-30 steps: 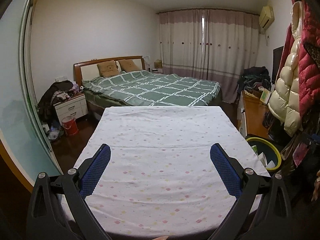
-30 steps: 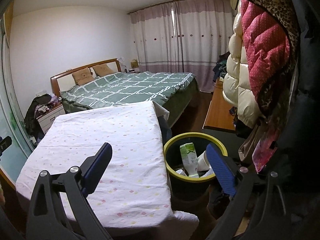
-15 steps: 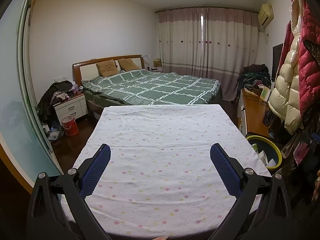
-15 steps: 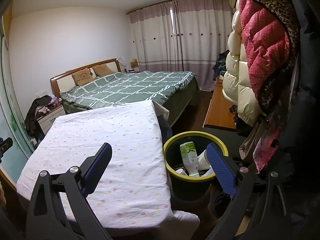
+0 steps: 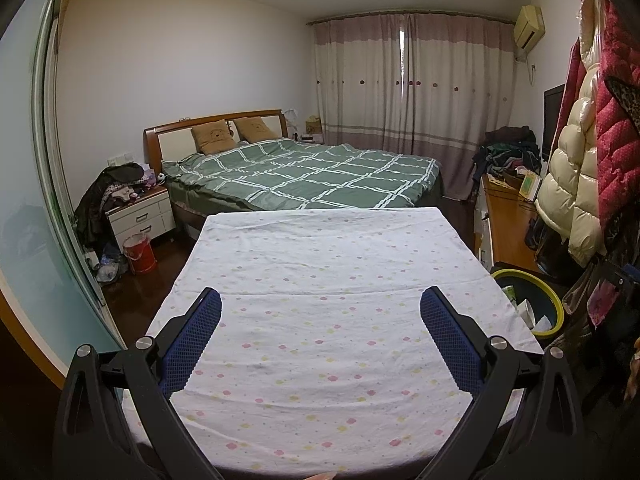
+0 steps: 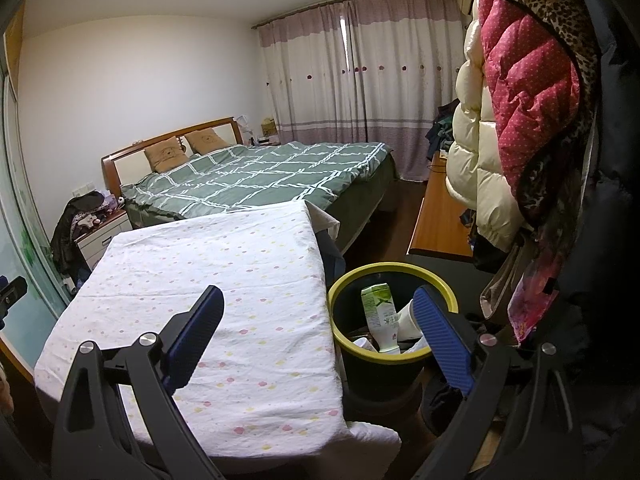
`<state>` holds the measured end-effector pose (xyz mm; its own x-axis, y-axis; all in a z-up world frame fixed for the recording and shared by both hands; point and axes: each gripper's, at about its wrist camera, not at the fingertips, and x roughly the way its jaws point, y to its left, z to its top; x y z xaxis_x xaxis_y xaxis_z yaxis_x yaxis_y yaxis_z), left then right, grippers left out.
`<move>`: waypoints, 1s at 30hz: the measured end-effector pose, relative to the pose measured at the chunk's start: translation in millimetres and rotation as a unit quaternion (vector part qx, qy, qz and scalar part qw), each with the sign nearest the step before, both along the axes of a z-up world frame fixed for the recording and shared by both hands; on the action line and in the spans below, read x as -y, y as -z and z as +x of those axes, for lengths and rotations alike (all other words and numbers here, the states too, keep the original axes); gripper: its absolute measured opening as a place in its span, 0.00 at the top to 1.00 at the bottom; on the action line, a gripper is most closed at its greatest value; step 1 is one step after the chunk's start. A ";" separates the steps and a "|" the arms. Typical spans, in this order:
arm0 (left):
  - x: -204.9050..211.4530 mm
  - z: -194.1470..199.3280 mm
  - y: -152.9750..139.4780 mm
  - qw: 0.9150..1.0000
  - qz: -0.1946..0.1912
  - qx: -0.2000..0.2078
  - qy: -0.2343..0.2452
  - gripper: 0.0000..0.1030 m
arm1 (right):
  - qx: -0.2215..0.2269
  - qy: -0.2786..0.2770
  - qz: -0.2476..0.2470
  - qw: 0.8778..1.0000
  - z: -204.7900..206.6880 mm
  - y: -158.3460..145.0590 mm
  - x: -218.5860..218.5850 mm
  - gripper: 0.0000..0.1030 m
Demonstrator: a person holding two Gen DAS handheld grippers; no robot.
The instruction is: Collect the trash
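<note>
Trash sits in the bin (image 6: 394, 274), a dark bucket with a yellow rim standing on the floor just beside the right edge of the table (image 6: 208, 280). Inside it a green-and-white bottle (image 6: 380, 314) leans neck down, its label carrying Chinese characters too small for me to read; crumpled white paper (image 6: 408, 320) lies against it. From the left wrist view only part of that bin (image 5: 532, 300) shows past the table corner. The table is draped in a white cloth (image 5: 332, 300) dotted with pink and yellow flowers. Over the cloth the left gripper (image 5: 320, 316) hangs with its blue-padded fingers spread wide, holding nothing. The right gripper (image 6: 316, 314) is likewise agape and empty, one finger over the cloth, the other in front of the bin. Beyond stands a bed (image 5: 312, 168) with a green checked quilt, and puffy jackets (image 6: 520, 120) hang on the right.
</note>
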<state>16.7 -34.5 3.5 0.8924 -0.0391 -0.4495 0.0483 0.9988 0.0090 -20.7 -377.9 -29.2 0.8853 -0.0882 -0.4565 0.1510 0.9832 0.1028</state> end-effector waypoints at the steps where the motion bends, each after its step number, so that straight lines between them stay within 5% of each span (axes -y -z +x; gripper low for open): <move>1: 0.7 -0.2 0.3 1.000 0.000 0.000 0.000 0.05 | 0.000 0.000 0.000 1.000 -0.1 0.0 -0.1 0.12; 30: 1.5 2.9 2.5 1.000 0.000 -0.004 0.003 0.05 | -0.002 0.001 0.001 1.000 1.3 0.7 -1.0 0.12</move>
<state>19.6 -36.0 1.0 0.8887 -0.0445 -0.4564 0.0548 0.9985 0.0094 -19.5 -376.8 -29.9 0.8838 -0.0880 -0.4594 0.1523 0.9828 0.1049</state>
